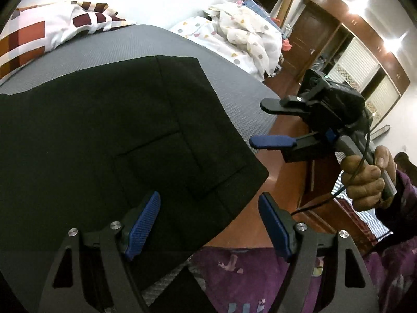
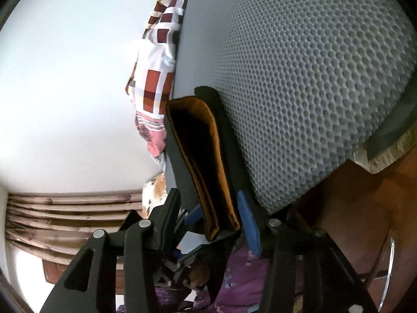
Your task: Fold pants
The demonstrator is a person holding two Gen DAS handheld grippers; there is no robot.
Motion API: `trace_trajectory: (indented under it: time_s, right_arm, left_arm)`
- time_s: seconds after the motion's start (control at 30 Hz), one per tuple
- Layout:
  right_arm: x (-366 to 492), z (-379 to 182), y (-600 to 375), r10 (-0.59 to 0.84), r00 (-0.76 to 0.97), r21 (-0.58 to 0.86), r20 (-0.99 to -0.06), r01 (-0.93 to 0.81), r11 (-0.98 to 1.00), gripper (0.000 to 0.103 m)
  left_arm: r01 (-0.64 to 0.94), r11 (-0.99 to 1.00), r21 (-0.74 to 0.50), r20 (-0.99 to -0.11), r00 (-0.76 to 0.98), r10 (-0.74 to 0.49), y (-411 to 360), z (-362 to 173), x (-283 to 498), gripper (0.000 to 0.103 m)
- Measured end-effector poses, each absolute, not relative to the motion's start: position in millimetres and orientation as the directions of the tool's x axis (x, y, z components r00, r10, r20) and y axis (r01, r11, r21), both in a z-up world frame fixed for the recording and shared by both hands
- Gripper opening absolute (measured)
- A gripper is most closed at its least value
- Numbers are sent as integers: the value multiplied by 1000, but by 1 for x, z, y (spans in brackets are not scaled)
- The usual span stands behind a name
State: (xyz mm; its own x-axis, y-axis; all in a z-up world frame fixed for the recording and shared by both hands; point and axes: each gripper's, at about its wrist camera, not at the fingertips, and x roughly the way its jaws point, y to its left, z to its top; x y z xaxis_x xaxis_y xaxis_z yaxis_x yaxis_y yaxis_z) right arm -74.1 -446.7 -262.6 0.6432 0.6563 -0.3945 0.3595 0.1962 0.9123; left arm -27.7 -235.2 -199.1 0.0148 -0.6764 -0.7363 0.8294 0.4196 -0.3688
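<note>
Black pants (image 1: 109, 135) lie on a grey textured mattress (image 1: 161, 41), folded, with a back pocket facing up and one corner reaching past the bed edge. My left gripper (image 1: 208, 224) is open just above the near edge of the pants, holding nothing. My right gripper (image 1: 256, 124) shows in the left wrist view, open, off the bed's right edge, apart from the pants. In the right wrist view the folded pants (image 2: 208, 161) show edge-on, with an orange-brown lining, lying between the open right gripper (image 2: 219, 208) fingers.
A checked red and white quilt (image 1: 39, 34) lies at the head of the mattress. A second bed with spotted white bedding (image 1: 234, 34) stands beyond. A wooden floor (image 1: 284, 182) and wardrobe (image 1: 359, 60) are to the right. My purple clothing (image 1: 255, 281) is below.
</note>
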Motion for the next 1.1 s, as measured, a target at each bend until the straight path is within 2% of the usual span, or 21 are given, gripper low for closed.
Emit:
trace_trajectory:
  time_s: [0.17, 0.27, 0.3, 0.5, 0.57, 0.7, 0.8, 0.9, 1.0, 1.1]
  right_arm:
    - [-62, -271, -437, 705, 610, 924, -361, 338, 179, 47]
    - [-53, -276, -433, 727, 596, 929, -341, 331, 165, 51]
    - [-50, -278, -431, 737, 591, 933, -329, 326, 155, 55]
    - [-35, -267, -436, 719, 579, 920, -384, 306, 244, 58]
    - [-32, -268, -433, 757, 555, 934, -345, 283, 218, 60]
    - [-12, -263, -417, 797, 478, 928, -369, 232, 291, 74]
    - [-3, -261, -426, 778, 489, 919, -394, 232, 319, 73]
    - [0, -262, -431, 813, 472, 940, -341, 191, 283, 75]
    - [6, -261, -414, 845, 421, 944, -329, 144, 296, 76]
    - [19, -255, -403, 826, 425, 926, -369, 93, 366, 75]
  left_arm:
    - [830, 417, -370, -733, 15, -680, -234, -201, -29, 77]
    - [839, 415, -352, -737, 26, -676, -232, -201, -36, 77]
    - [840, 415, -348, -737, 29, -675, -232, -201, -36, 77]
    - [840, 415, -351, -732, 31, -680, -232, -202, -36, 78]
    - [842, 413, -347, -731, 33, -681, -231, -203, -37, 78]
    - [841, 416, -347, -732, 34, -681, -232, -203, -37, 79]
    - [840, 418, -346, -733, 36, -679, -232, -202, -38, 79]
    - [844, 414, -342, -731, 38, -681, -231, -203, -38, 79]
    - [843, 417, -340, -728, 44, -684, -232, -203, -38, 79]
    - [842, 423, -334, -731, 51, -680, -233, -202, -39, 80]
